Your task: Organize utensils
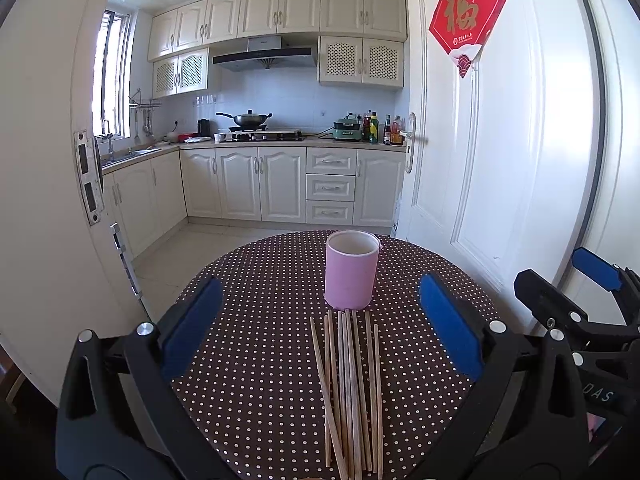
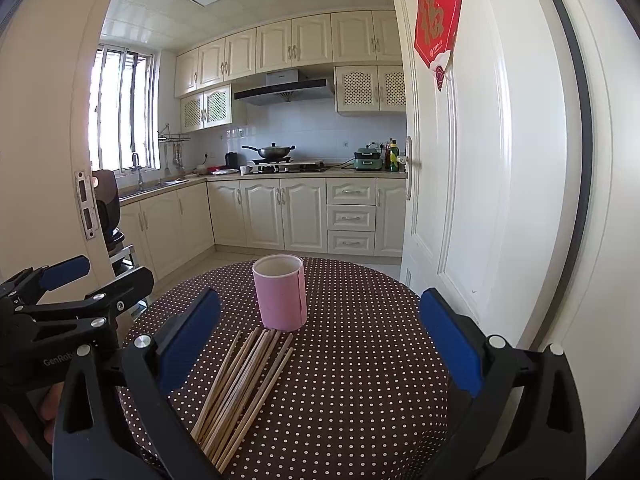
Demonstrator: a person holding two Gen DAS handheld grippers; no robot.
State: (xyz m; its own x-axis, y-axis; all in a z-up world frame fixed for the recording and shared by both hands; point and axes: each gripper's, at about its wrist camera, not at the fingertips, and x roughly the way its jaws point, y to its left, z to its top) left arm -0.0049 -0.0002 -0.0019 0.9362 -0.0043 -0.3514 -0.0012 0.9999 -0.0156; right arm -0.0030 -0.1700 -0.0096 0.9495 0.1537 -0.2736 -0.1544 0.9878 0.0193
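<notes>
The wooden chopsticks (image 1: 348, 392) lie in a loose bundle at the lower centre of the frame on the dotted tablecloth (image 1: 260, 280), tips just short of the upright pink cup (image 1: 352, 270), which stands empty behind them. Nothing blocks either. Beyond sit the white door (image 1: 500, 160) and the kitchen cabinets (image 1: 260, 184). My left claw (image 1: 320, 332) hangs wide open over the chopsticks, holding nothing; my right claw (image 2: 316, 340) hangs beside it, equally wide and empty.

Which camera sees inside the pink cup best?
The left wrist view: the pink cup sits centred, its pale inner wall showing. In the right wrist view, the cup sits left of centre, showing less inside.
</notes>
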